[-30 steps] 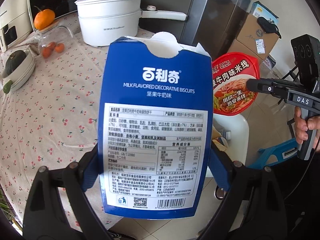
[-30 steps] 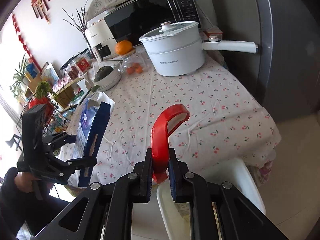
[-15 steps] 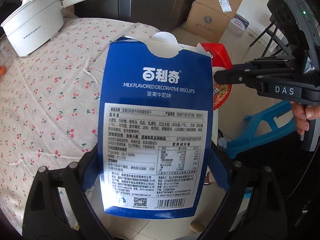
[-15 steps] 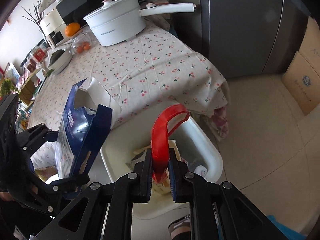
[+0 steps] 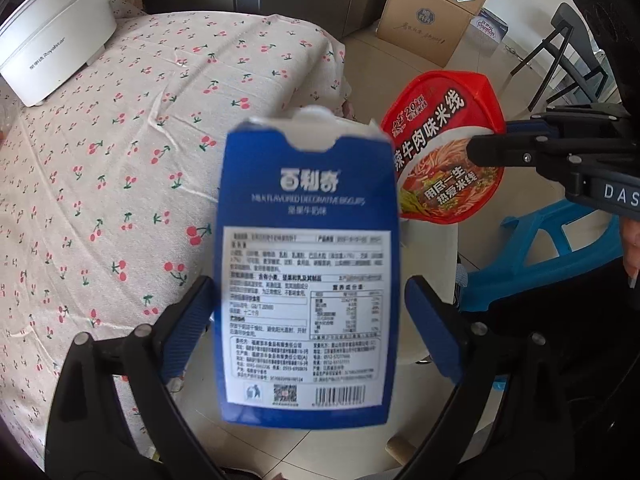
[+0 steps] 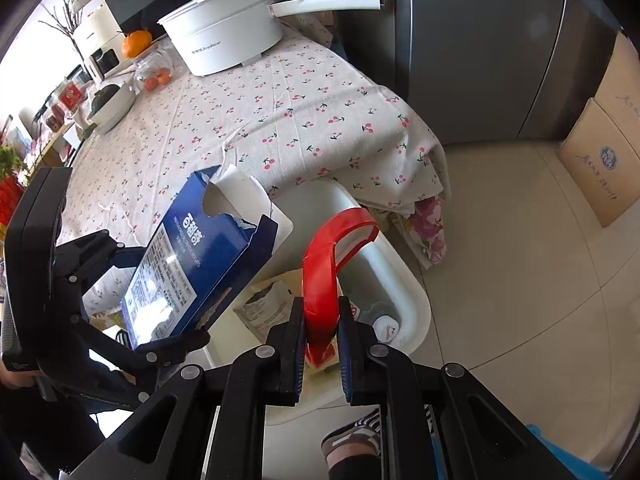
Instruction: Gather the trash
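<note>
Left tool apart around blue biscuit box, right tool clamped on red noodle bowl, white bin below.

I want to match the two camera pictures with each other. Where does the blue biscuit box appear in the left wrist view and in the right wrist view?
Left wrist view: the blue biscuit box fills the centre, label facing the camera, between the left gripper's fingers.
Right wrist view: it is left of centre, tilted, over the white bin.
Shared landmark: the white pot on the cherry tablecloth.
</note>
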